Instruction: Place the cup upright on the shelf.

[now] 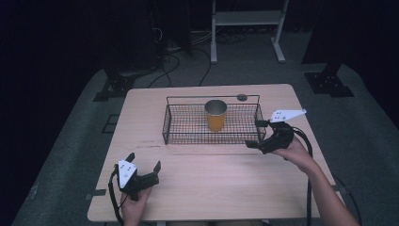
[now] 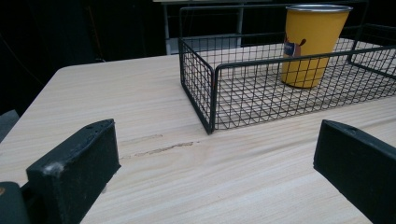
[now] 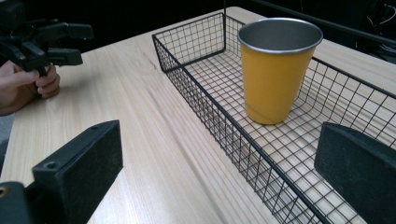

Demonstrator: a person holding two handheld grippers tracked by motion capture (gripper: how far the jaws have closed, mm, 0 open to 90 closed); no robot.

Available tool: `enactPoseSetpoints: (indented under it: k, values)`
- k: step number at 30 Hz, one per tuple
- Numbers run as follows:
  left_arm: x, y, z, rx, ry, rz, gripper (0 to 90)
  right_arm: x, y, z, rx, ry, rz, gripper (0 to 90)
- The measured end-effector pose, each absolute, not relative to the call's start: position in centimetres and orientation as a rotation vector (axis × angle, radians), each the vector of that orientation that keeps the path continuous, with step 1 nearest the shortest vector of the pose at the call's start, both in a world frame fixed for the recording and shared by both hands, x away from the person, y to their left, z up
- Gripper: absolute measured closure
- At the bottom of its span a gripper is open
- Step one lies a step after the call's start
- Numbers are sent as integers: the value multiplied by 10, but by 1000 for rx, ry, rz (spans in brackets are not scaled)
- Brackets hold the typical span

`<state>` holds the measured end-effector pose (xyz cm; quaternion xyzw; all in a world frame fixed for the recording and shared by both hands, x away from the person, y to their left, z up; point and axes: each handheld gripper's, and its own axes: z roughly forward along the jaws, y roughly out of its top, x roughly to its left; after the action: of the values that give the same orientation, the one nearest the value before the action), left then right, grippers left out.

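Overhead, pale wooden table (image 1: 211,174), dark room.

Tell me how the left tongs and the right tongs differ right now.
Place: the left tongs sit near the table's front edge, far from the wire basket; the right tongs are at the basket's right end.
Aim: the left tongs face the basket's near corner from a distance; the right tongs look closely at the yellow cup standing upright in the basket.
Shared: both are open, holding nothing, each held in one hand.
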<state>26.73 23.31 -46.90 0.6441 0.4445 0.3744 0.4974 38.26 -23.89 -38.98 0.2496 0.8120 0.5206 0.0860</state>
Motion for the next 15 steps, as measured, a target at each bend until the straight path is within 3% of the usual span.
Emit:
enactPoseSetpoints:
  k: [15]
  values:
    - [267, 233, -469, 1564, 1076, 909, 0, 370, -246, -403, 764, 2400, 1573, 7]
